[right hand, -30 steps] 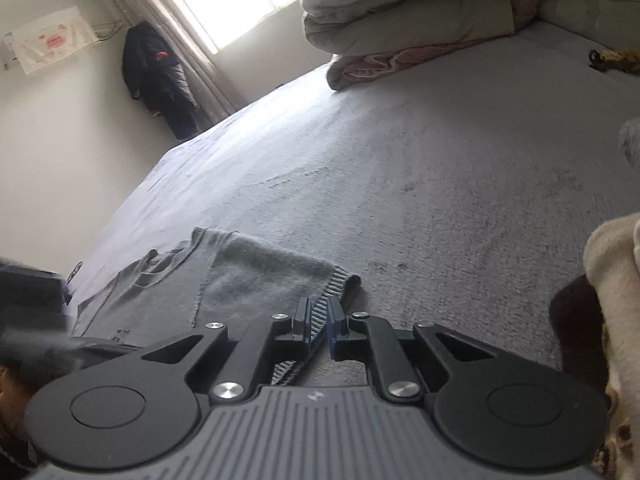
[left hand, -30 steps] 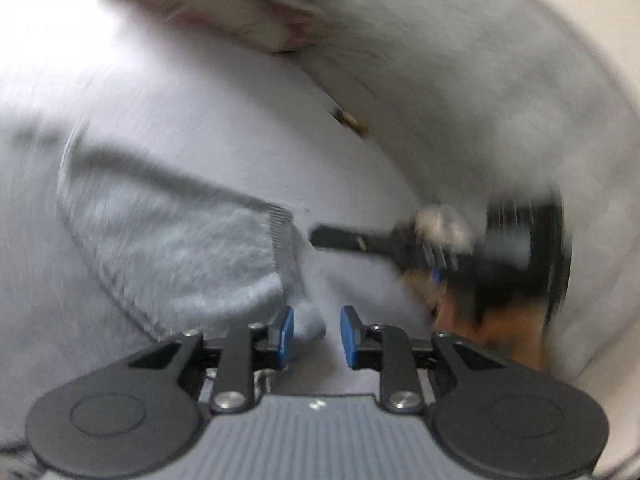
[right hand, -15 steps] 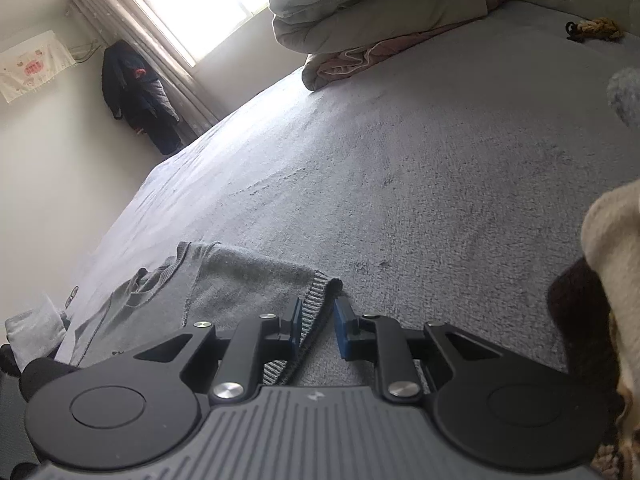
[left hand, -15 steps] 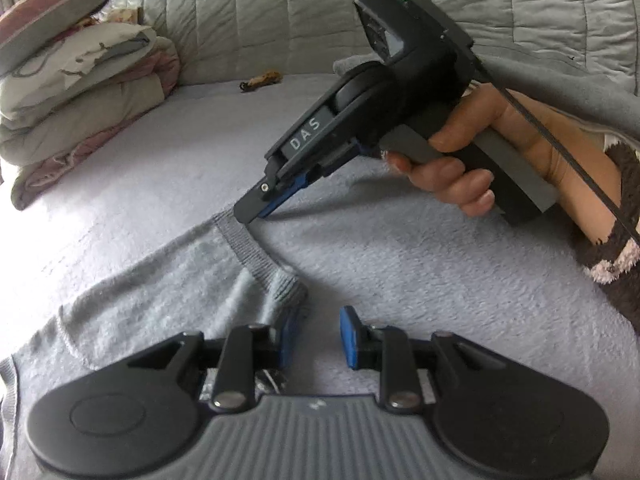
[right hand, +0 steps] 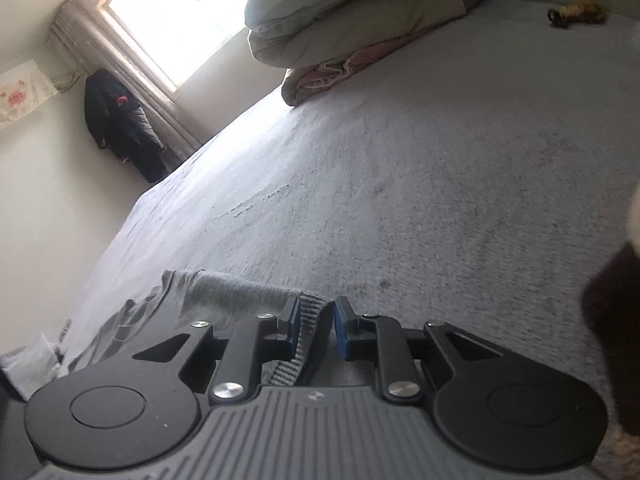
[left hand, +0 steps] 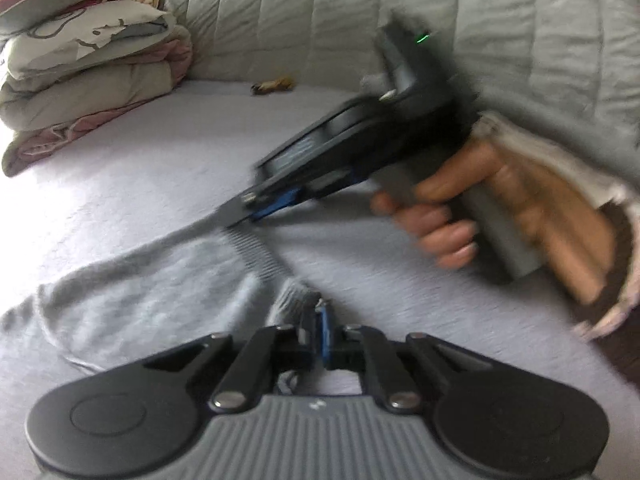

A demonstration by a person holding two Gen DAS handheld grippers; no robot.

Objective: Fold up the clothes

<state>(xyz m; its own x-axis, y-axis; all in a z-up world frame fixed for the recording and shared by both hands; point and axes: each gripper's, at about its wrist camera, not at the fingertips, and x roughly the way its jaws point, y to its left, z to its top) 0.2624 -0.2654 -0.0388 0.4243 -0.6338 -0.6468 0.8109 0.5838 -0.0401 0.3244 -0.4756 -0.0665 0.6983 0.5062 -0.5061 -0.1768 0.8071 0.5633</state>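
A grey knit sweater [left hand: 140, 292] lies flat on the grey bed cover [left hand: 160, 152]. My left gripper [left hand: 318, 322] is shut, pinching a bunch of the sweater's ribbed hem [left hand: 260, 258] at its near corner. The right gripper [left hand: 240, 216], held by a hand [left hand: 500, 200], points its tip at the hem's far corner. In the right wrist view the sweater [right hand: 224, 292] stretches away to the left, and the right gripper [right hand: 316, 318] is open with the ribbed hem [right hand: 312, 312] lying between its blue pads [right hand: 342, 320].
Folded quilts [left hand: 88, 80] are stacked at the bed's far left, also seen as a quilt stack [right hand: 360, 20]. A small brown object [left hand: 272, 86] lies by the quilted headboard [left hand: 400, 8]. A dark coat [right hand: 120, 128] hangs beside the window. A brown-and-cream sleeve [right hand: 616, 320] is at the right.
My left gripper has shut on the sweater's hem. The right gripper's fingers have spread apart around the hem, and the right hand has shifted slightly.
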